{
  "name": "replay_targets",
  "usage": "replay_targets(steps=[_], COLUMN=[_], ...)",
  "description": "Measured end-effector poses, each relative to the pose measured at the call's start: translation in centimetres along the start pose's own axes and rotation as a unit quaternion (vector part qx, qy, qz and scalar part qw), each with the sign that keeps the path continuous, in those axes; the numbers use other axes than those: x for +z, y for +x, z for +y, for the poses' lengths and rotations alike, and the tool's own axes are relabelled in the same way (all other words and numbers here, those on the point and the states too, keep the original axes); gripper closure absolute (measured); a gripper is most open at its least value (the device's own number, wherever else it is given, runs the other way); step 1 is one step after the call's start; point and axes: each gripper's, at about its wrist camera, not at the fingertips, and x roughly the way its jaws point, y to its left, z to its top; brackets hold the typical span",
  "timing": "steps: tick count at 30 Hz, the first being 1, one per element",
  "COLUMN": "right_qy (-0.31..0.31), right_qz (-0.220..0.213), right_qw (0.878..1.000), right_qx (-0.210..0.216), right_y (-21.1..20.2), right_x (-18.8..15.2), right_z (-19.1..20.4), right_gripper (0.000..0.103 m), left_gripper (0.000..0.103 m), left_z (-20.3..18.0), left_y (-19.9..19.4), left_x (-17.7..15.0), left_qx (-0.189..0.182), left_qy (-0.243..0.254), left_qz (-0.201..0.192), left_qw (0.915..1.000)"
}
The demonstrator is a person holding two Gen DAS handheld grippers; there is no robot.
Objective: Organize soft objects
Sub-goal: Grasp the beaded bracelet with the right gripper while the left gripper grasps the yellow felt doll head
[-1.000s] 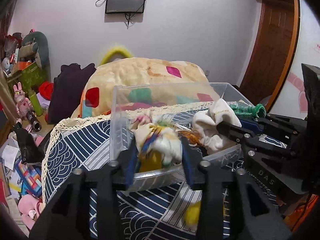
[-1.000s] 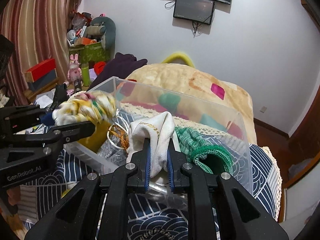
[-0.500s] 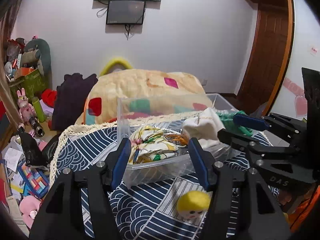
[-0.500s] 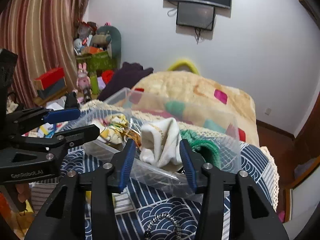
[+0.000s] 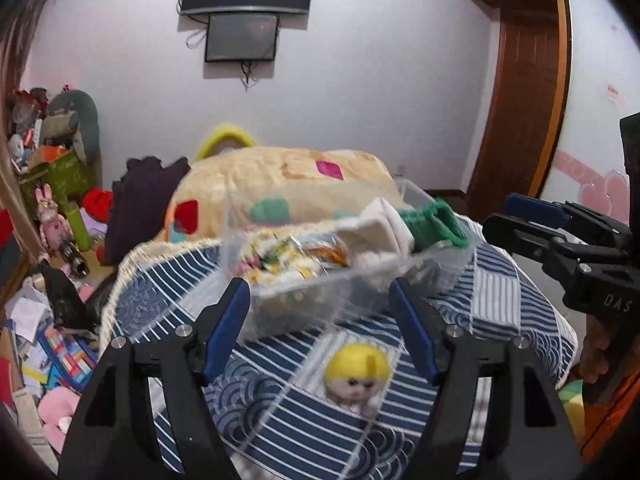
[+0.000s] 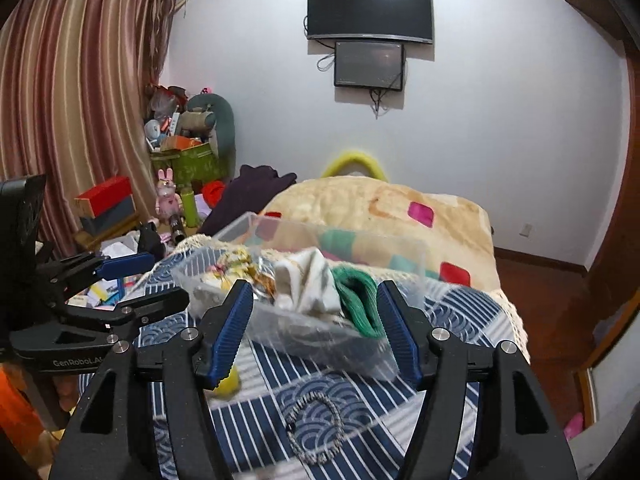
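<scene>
**Blue pads wide, bin loaded, two strays left on the quilt**

Blue rubber lined both pairs of tongs, and both stood spread with nothing between them. We had the left gripper (image 5: 320,328) gaping just short of the clear plastic bin (image 5: 360,284), and the right gripper (image 6: 316,332) gaping the same way from its own side, seen also at the right edge of the left view (image 5: 520,220).

Inside the bin we saw a floral cloth (image 5: 276,260), a white sock (image 6: 308,284) and a green knit piece (image 6: 356,304) heaped side by side, all above the rim line and none hanging outside as far as we could tell. The bin rested on the navy patterned quilt (image 5: 500,280).

Out on the quilt, near us, lay a small yellow-haired plush doll (image 5: 356,376) below the left tongs, and a dark beaded hair tie (image 6: 316,428) below the right ones. Both sat apart from the bin.

Our call: the doll was the next soft thing to fetch. We reckoned the clean way was to drop the left tongs straight over its head, pinch the plush across its width rather than snag the quilt, lift clear of the rim, then let go over the bare corner. The hair tie looked thin, so a low pinch across its loop seemed wise.
</scene>
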Motion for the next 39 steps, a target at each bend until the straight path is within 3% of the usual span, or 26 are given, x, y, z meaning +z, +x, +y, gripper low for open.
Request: replay_targets(steps=[17, 26, 30, 32, 35, 39], right_qy=[0.032, 0.02, -0.015, -0.013, -0.007, 0.004], right_qz=[0.11, 0.148, 0.14, 0.135, 0.131, 0.129], right_qw=[0.993, 0.988, 0.99, 0.991, 0.991, 0.992], right_qx=[0.013, 0.035, 0.005, 0.004, -0.001, -0.001], right_y=[3.7, 3.8, 3.5, 3.4, 3.3, 2.9], right_x=[-6.1, -8.3, -9.0, -8.9, -8.7, -8.6], right_z=[-1.3, -0.7, 0.0, -0.2, -1.0, -1.5], right_gripper=[0.042, 0.042, 0.058, 0.072, 0.086, 0.089], left_gripper=[0.031, 0.057, 0.06, 0.06, 0.06, 0.06], left_z=[-3.0, -2.8, -2.6, -2.6, -2.5, -2.4], left_y=[4.9, 5.9, 5.9, 5.7, 5.0, 3.9], left_x=[-5.5, -6.6, -6.8, -6.7, -6.6, -6.4], left_qx=[-0.03, -0.031, -0.044, -0.046, -0.045, -0.04], left_qy=[0.005, 0.001, -0.006, -0.006, -0.005, -0.001], left_qz=[0.094, 0.104, 0.107, 0.105, 0.095, 0.082], left_qw=[0.9951, 0.9941, 0.9933, 0.9934, 0.9944, 0.9958])
